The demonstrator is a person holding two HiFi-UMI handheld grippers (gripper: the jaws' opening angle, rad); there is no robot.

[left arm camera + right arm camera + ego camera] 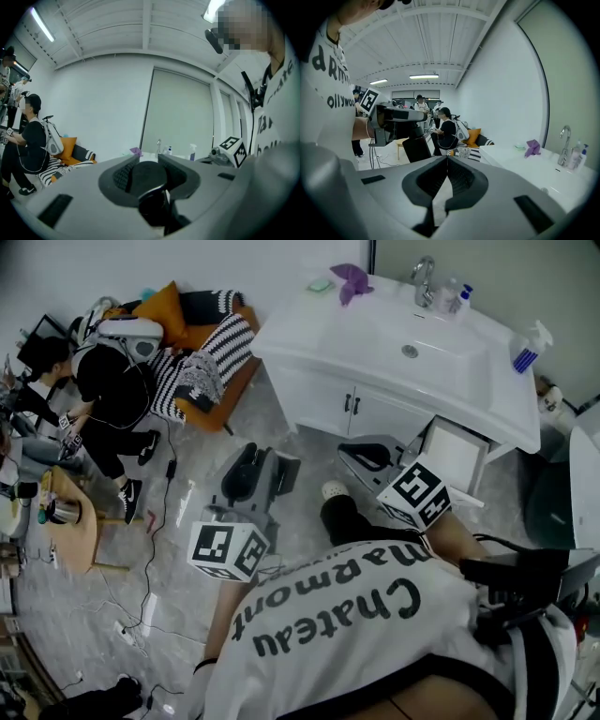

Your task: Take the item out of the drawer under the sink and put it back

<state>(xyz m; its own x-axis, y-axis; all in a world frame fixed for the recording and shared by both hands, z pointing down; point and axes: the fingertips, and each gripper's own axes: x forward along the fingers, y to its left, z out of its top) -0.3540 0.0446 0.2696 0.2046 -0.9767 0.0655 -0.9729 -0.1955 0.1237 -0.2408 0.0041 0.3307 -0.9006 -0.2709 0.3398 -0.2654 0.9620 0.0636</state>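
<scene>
- The left hand-held gripper (246, 474) is clamped on a dark rounded item (148, 174), carried above the floor and well apart from the drawer.
- The right hand-held gripper (446, 160) has its jaws together and empty, probably kept spare for pushing.
- The drawer (457, 457) under the sink (410, 351) hangs open, so I'd guess the item goes back in next.

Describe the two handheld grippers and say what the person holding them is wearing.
The left gripper and the right gripper look alike. Each has a light grey, wedge-shaped body and dark grey jaws lined with ribbed pads. Each also carries a white cube printed with black square markers. The person wears a white T-shirt with large black lettering.
</scene>
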